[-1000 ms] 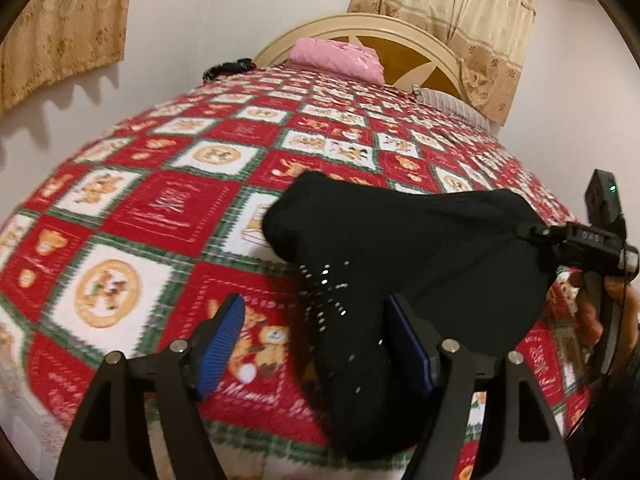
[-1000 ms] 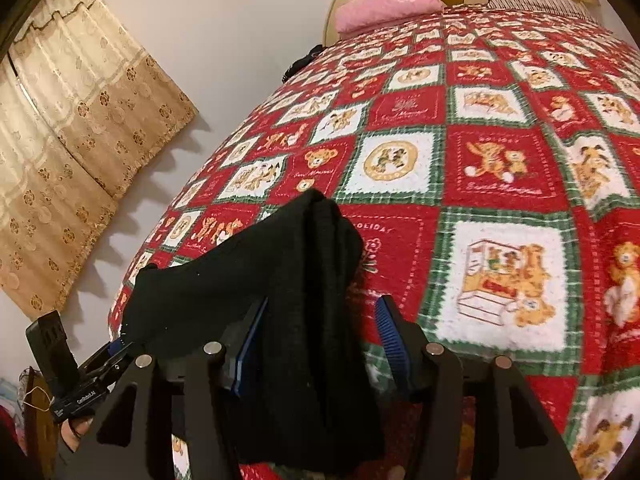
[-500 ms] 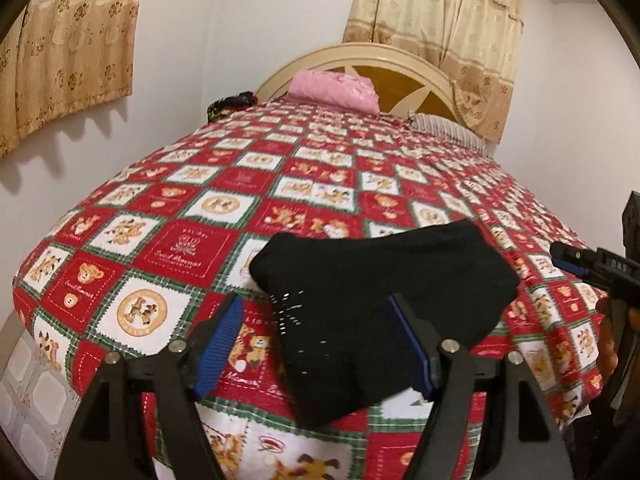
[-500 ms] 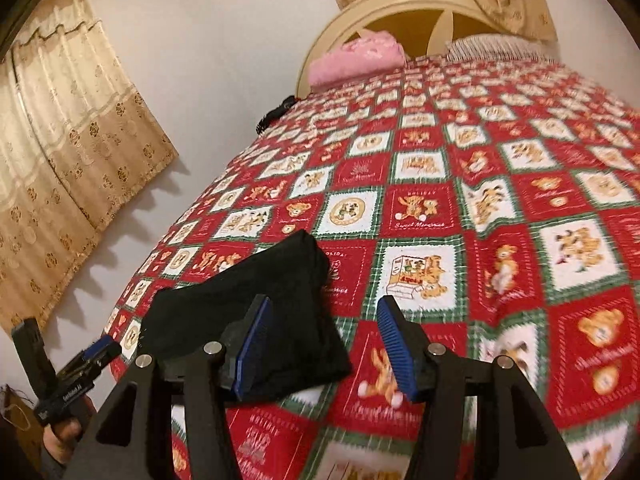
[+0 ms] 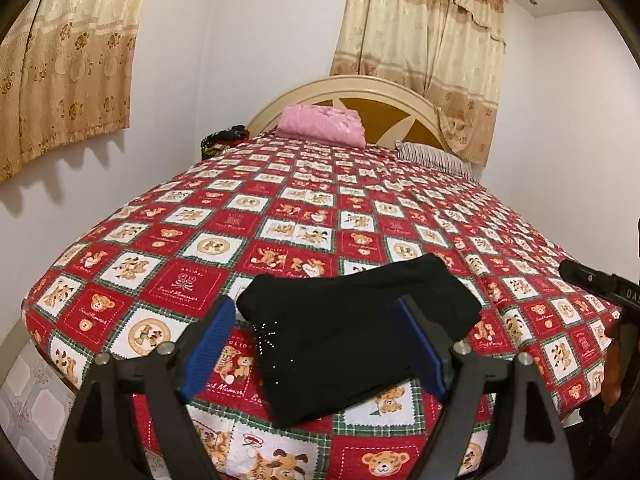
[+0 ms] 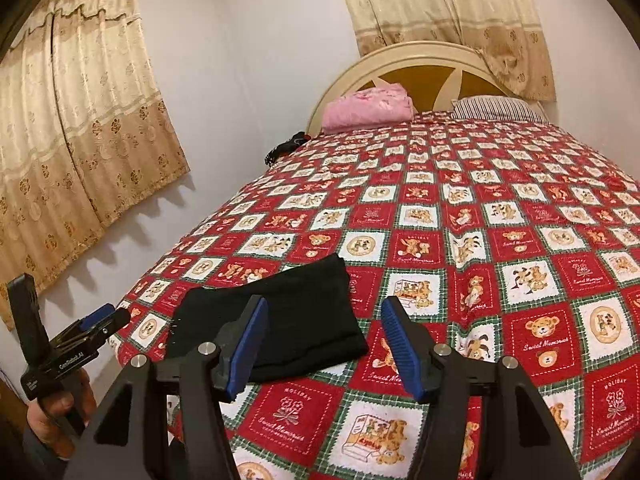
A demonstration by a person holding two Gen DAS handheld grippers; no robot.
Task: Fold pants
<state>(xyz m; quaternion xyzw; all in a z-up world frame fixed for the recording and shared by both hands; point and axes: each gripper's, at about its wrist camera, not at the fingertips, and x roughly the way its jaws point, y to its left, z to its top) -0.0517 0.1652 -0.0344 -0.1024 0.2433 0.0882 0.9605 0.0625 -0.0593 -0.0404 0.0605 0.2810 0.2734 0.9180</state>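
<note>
The black pants (image 5: 344,340) lie folded in a compact bundle on the bed near its foot edge; they also show in the right wrist view (image 6: 280,320). My left gripper (image 5: 316,344) is open and empty, held back above the bundle, its blue pads apart. My right gripper (image 6: 324,344) is open and empty, to the right of the bundle and clear of it. The left gripper also shows at the left edge of the right wrist view (image 6: 100,320), and part of the right gripper at the right edge of the left wrist view (image 5: 592,280).
The bed carries a red, green and white teddy-bear quilt (image 5: 280,216). A pink folded blanket (image 5: 320,124) and a striped pillow (image 5: 436,158) lie by the headboard (image 5: 400,96). A dark item (image 5: 224,140) sits at the far left corner. Curtains hang on both walls.
Both grippers have let go of the pants and pulled back and up from the bed. The pants now lie flat and still as a folded bundle.
</note>
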